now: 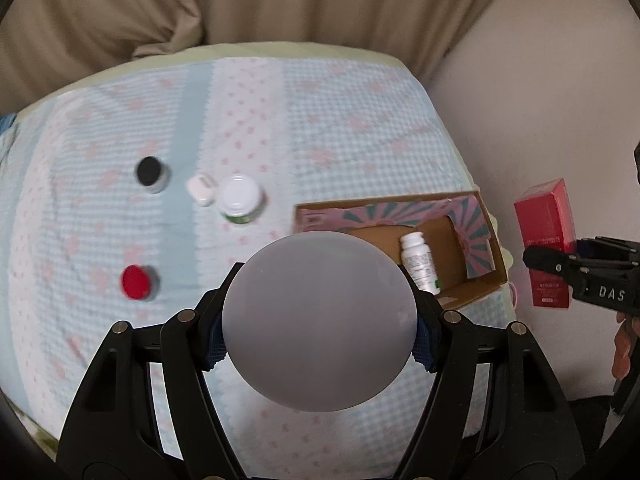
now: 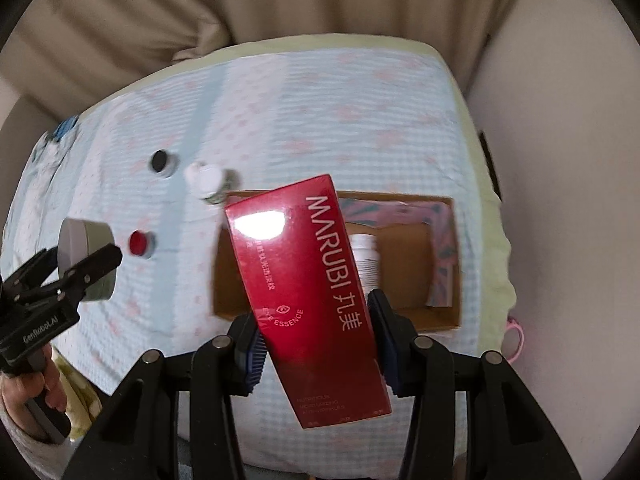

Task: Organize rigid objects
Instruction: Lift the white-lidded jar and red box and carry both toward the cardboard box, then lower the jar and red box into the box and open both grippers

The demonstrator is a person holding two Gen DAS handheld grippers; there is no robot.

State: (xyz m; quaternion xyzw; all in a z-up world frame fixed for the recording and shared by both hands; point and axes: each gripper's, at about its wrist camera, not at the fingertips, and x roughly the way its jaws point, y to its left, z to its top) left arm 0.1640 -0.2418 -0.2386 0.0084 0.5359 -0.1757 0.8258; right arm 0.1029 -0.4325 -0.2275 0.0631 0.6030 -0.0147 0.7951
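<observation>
My left gripper (image 1: pixel 318 338) is shut on a round grey jar (image 1: pixel 319 320) and holds it above the bed, just left of the open cardboard box (image 1: pixel 486 276); it also shows in the right wrist view (image 2: pixel 86 260). My right gripper (image 2: pixel 316 344) is shut on a red MARUBI carton (image 2: pixel 308 280), tilted, above the box (image 2: pixel 444 316); the carton also shows in the left wrist view (image 1: pixel 546 240). A white bottle (image 1: pixel 418 260) lies inside the box.
On the blue checked bedspread (image 1: pixel 340 120) stand a black-lidded jar (image 1: pixel 150 174), a small white case (image 1: pixel 200 188), a white-lidded jar (image 1: pixel 240 198) and a red-lidded jar (image 1: pixel 136 282). Beige curtain behind, wall on the right.
</observation>
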